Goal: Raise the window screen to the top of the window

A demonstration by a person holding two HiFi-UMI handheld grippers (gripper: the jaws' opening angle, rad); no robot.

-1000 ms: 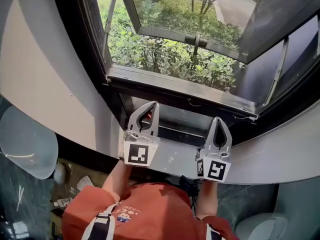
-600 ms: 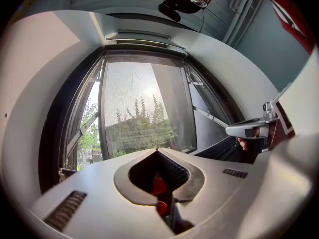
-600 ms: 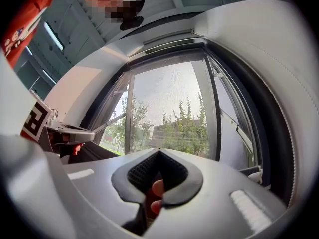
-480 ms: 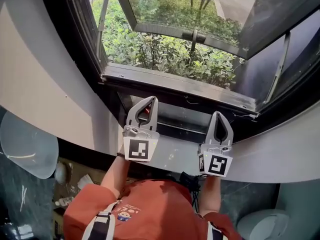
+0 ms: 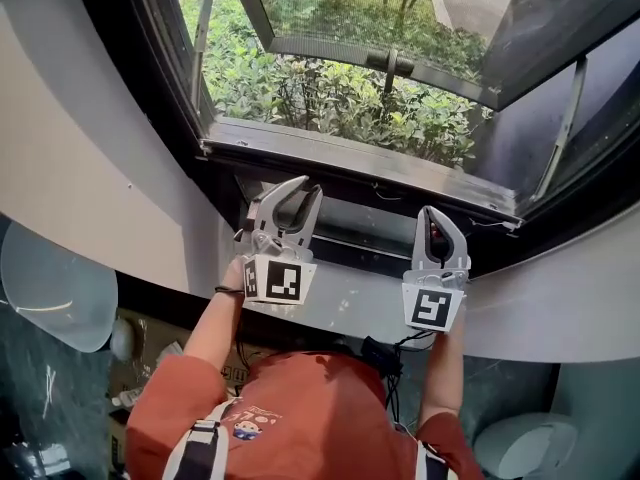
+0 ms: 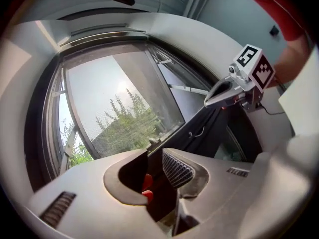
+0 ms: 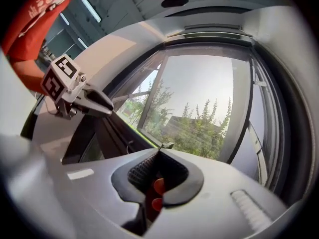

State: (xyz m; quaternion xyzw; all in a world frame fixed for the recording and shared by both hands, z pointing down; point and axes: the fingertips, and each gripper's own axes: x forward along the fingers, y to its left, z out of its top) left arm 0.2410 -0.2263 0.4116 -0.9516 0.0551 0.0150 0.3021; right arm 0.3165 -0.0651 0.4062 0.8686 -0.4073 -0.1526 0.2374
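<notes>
The window stands open, its glazed sash [image 5: 400, 28] swung outward over green shrubs. A grey bottom rail [image 5: 360, 163] runs across the opening, and fine mesh [image 6: 124, 133] shows over the pane in the left gripper view. My left gripper [image 5: 295, 192] hovers just below that rail. Its jaws have just been opening and now stand apart with nothing between them [image 6: 155, 154]. My right gripper [image 5: 432, 212] is level with it further right, shut and empty [image 7: 158, 150]. Each gripper shows in the other's view: the right gripper [image 6: 208, 103] and the left gripper [image 7: 108, 110].
A white sill [image 5: 350, 313] runs under both grippers, and a curved white wall [image 5: 90, 168] rises at left. Metal stay arms [image 5: 565, 128] brace the sash at right. Below are a pale round object [image 5: 55, 288], floor clutter and a white seat [image 5: 520, 453].
Both grippers have moved forward toward the window's lower frame. The left gripper has rolled and its jaws have opened; the right gripper's jaws stay shut.
</notes>
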